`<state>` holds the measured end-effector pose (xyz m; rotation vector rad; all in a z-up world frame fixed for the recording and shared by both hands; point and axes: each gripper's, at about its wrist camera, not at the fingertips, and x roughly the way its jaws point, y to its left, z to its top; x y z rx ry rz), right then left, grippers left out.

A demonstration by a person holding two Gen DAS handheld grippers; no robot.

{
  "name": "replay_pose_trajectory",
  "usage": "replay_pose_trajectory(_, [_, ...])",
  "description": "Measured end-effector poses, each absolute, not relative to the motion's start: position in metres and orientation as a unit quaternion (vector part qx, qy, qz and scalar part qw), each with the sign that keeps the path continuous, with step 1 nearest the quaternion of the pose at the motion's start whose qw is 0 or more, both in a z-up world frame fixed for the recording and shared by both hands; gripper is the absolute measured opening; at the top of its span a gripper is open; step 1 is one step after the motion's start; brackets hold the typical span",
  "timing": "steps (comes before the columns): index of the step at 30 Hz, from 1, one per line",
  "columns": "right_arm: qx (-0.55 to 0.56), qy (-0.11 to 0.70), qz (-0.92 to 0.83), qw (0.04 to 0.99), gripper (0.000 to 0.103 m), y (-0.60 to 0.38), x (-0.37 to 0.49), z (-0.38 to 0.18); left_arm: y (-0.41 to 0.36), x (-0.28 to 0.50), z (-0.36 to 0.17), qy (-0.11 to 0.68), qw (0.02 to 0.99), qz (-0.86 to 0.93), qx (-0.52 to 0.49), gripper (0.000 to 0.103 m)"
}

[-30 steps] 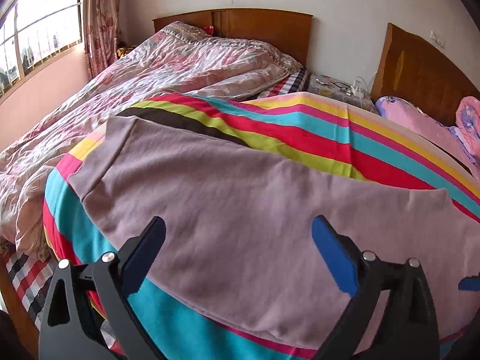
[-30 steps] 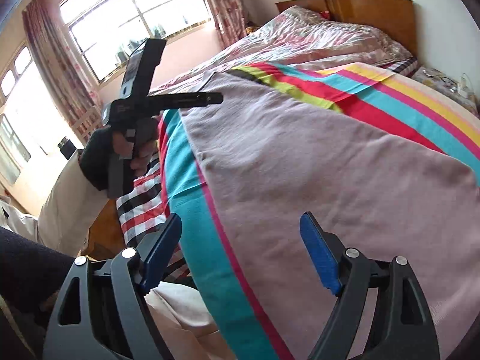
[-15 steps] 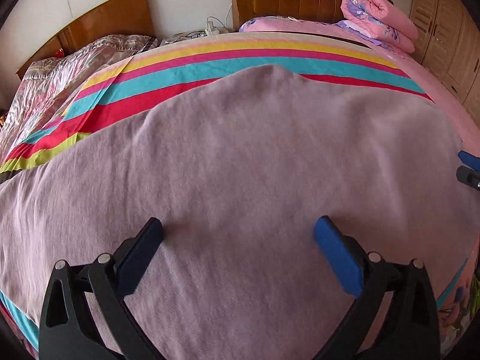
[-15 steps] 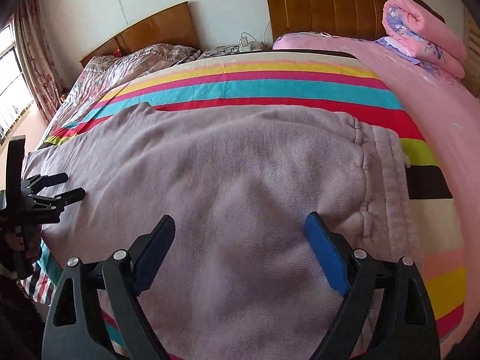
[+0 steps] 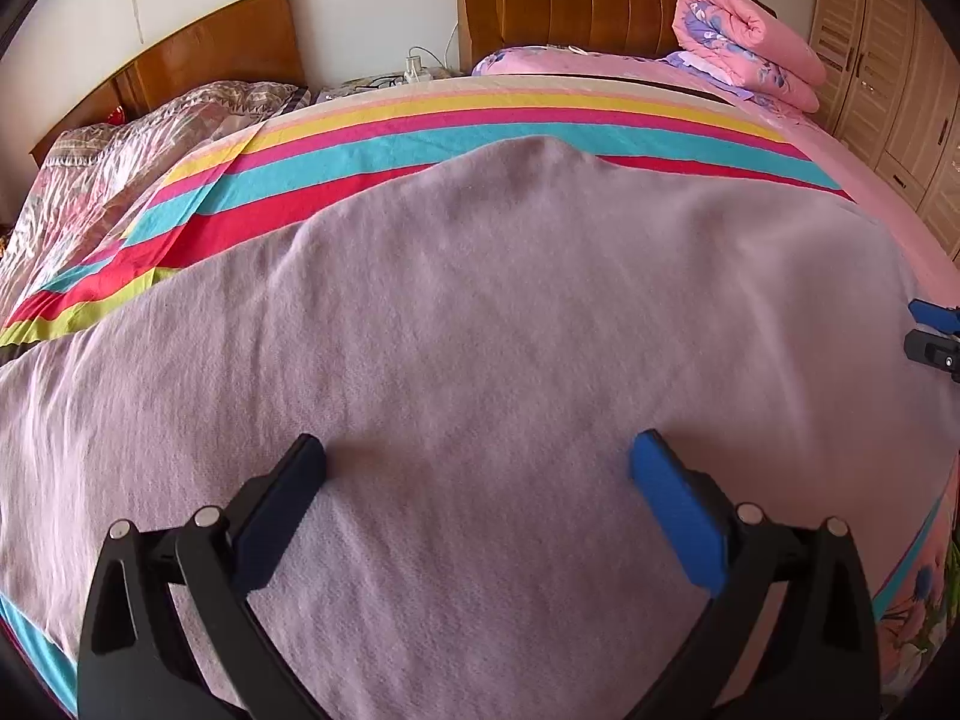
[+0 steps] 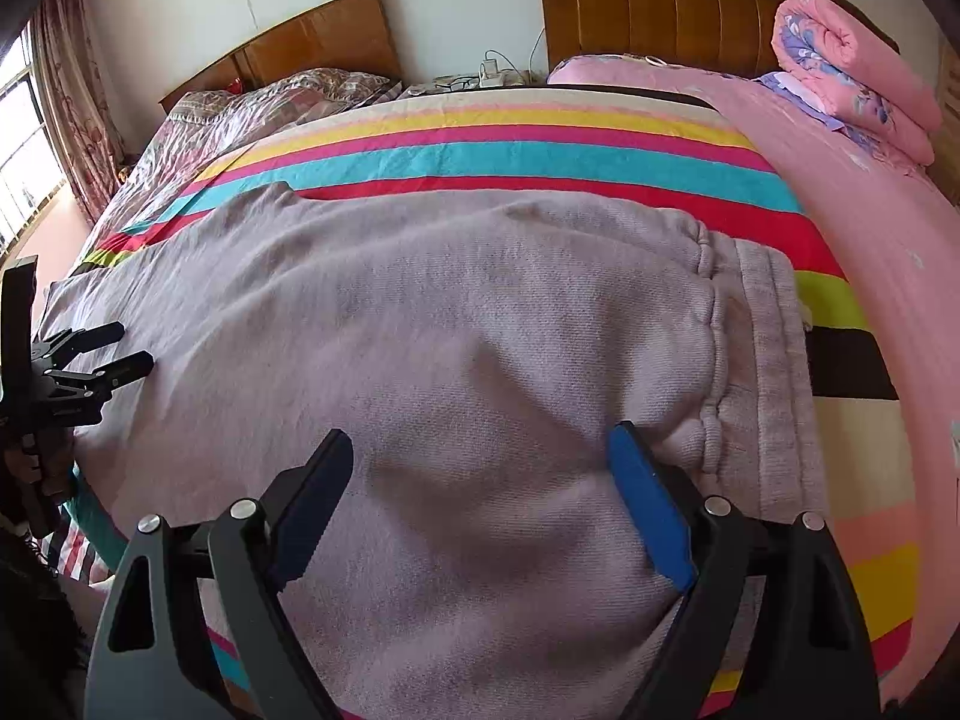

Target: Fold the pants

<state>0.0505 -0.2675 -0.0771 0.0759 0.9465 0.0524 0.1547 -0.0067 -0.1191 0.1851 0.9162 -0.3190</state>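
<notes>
A pair of pale lilac knitted pants (image 6: 456,324) is seen spread flat on a multicoloured striped blanket (image 6: 480,156) covering the bed, its ribbed waistband (image 6: 774,372) lying to the right in the right wrist view. The left tool (image 5: 477,459) is held over the middle of the fabric with its jaws wide and nothing gripped. The right tool (image 6: 480,456) is poised near the waistband, likewise spread wide and empty. A rolled pink floral quilt (image 6: 858,78) is seen by the wooden headboard (image 6: 660,6).
</notes>
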Motion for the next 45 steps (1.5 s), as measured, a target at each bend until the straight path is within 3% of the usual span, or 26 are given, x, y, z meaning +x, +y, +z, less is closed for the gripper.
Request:
replay_pose_trajectory(10, [0.0,0.491,-0.017,0.871,0.086,-0.253,0.064,-0.079,-0.002,0.153,-0.117,0.45,0.872,-0.169,0.091,0.102])
replay_pose_trajectory(14, [-0.017,0.495,-0.083,0.865,0.087,-0.228,0.079,-0.064,0.038,0.153,-0.092,0.442,0.879,-0.176,0.016,0.099])
replay_pose_trajectory(19, [-0.033,0.443,0.029,0.895,0.087,-0.15,0.102,-0.046,0.112,0.178,-0.092,0.461,0.882,-0.087,-0.034,0.099])
replay_pose_trajectory(24, [-0.073,0.493,0.077,0.863,0.088,-0.099,0.116,-0.087,0.135,0.148,-0.112,0.466,0.882,-0.065,0.016,0.1])
replay_pose_trajectory(34, [-0.053,0.469,0.09,0.877,0.089,-0.101,0.104,-0.07,0.159,0.111,-0.091,0.405,0.913,-0.037,0.015,0.101])
replay_pose_trajectory(38, [-0.074,0.482,0.118,0.865,0.089,-0.08,0.103,-0.083,0.201,0.121,-0.11,0.451,0.891,-0.033,-0.042,0.101])
replay_pose_trajectory(41, [-0.1,0.473,0.122,0.867,0.089,-0.08,0.094,-0.09,0.205,0.101,-0.112,0.447,0.894,-0.038,0.002,0.1])
replay_pose_trajectory(45, [-0.084,0.482,0.107,0.865,0.089,-0.089,0.097,-0.084,0.226,0.086,-0.096,0.432,0.901,-0.03,-0.03,0.1])
